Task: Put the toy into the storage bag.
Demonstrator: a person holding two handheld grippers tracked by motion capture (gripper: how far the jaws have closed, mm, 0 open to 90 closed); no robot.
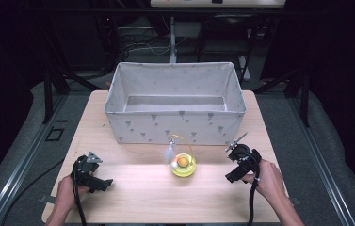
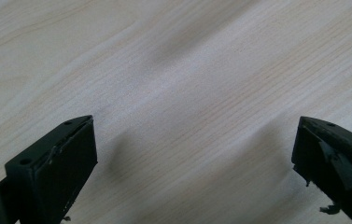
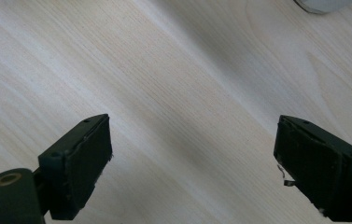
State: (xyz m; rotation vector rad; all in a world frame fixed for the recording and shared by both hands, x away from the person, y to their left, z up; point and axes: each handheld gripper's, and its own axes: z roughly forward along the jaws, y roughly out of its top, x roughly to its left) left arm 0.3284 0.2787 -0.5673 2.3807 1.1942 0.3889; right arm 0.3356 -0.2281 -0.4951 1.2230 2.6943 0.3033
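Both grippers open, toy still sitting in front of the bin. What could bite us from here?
The round yellow toy may roll or squirt out when pinched. Its thin wire loop could snag a jaw. It sits close to the fabric bin, whose soft front wall might get bumped on lifting. Left gripper and right gripper hold nothing.

- I see a table [image 1: 133, 188] of pale wood with fine straight grain and a smooth, matt finish.
- The bin [image 1: 175, 123] looks to me like soft grey cloth, matt, printed with small darker marks.
- The toy [image 1: 183, 165] reads as glossy, see-through yellow plastic, with a thin wire loop on top.
- My left gripper [image 2: 192, 163] and right gripper [image 3: 192, 163] have matt black jaws; their pad edges look worn and a bit ragged.
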